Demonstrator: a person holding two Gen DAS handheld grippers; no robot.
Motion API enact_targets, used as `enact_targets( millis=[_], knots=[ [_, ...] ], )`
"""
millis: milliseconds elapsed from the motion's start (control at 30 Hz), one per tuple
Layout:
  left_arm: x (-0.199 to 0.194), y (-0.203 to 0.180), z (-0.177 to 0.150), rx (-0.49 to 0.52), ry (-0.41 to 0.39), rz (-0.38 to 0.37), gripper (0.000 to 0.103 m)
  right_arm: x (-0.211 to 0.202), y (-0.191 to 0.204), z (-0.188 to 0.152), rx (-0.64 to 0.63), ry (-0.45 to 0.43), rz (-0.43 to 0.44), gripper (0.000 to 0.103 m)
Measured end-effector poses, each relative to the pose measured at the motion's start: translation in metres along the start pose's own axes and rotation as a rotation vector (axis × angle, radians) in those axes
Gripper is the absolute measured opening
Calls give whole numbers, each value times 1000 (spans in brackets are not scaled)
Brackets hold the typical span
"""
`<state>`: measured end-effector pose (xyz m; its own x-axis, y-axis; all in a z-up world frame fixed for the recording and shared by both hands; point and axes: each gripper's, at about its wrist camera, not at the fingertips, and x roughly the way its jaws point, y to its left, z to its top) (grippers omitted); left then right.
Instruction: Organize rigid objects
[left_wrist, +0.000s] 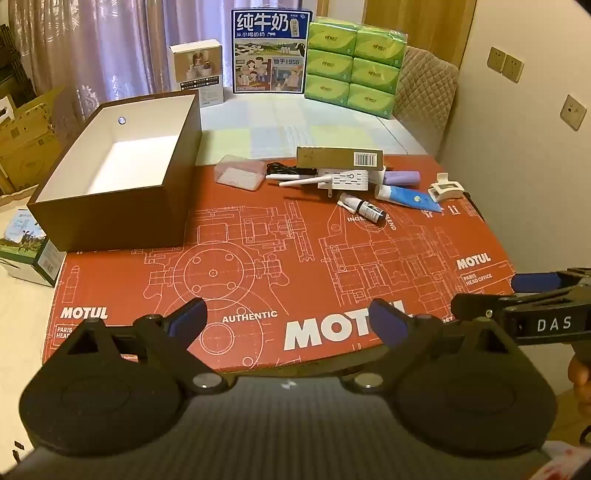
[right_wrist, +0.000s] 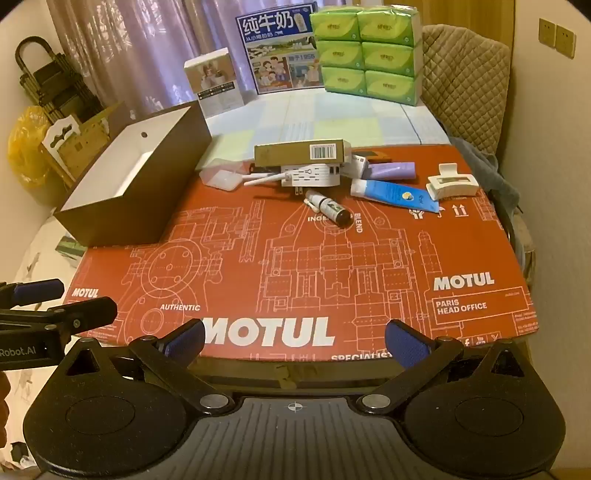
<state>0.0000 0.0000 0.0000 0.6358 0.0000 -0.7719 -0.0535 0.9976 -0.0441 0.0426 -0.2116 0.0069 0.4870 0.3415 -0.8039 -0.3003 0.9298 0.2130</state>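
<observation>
An open brown box (left_wrist: 122, 184) (right_wrist: 144, 184) with a white inside stands at the left of the red mat. Small objects lie in a cluster at the mat's far side: a clear plastic case (left_wrist: 242, 172) (right_wrist: 221, 179), a flat olive carton (left_wrist: 338, 158) (right_wrist: 301, 153), a white plug adapter (left_wrist: 345, 180) (right_wrist: 312, 175), a dark small bottle (left_wrist: 365, 209) (right_wrist: 332, 210), a blue tube (left_wrist: 406, 195) (right_wrist: 393, 192), a purple tube (left_wrist: 400, 178) (right_wrist: 391, 171) and a white hair claw (left_wrist: 445, 188) (right_wrist: 452, 183). My left gripper (left_wrist: 288, 321) (right_wrist: 55, 295) and right gripper (right_wrist: 295, 341) (left_wrist: 517, 291) are open and empty above the mat's near edge.
A milk carton box (left_wrist: 271, 51), green tissue packs (left_wrist: 354, 62) and a small white box (left_wrist: 197, 72) stand at the table's back. A quilted chair (left_wrist: 424, 92) is at the right by the wall. Cardboard boxes (left_wrist: 26, 136) sit on the floor at the left.
</observation>
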Motion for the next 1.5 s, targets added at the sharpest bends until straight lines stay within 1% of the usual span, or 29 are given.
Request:
enact_targets(
  millis=[333,1500],
  knots=[
    [0,0,0,-2,7,0,91,1,3,1,0,3,-2,101],
    [0,-1,1,-2,7,-5,91,-1,9,1,-2,-1,0,101]
  ],
)
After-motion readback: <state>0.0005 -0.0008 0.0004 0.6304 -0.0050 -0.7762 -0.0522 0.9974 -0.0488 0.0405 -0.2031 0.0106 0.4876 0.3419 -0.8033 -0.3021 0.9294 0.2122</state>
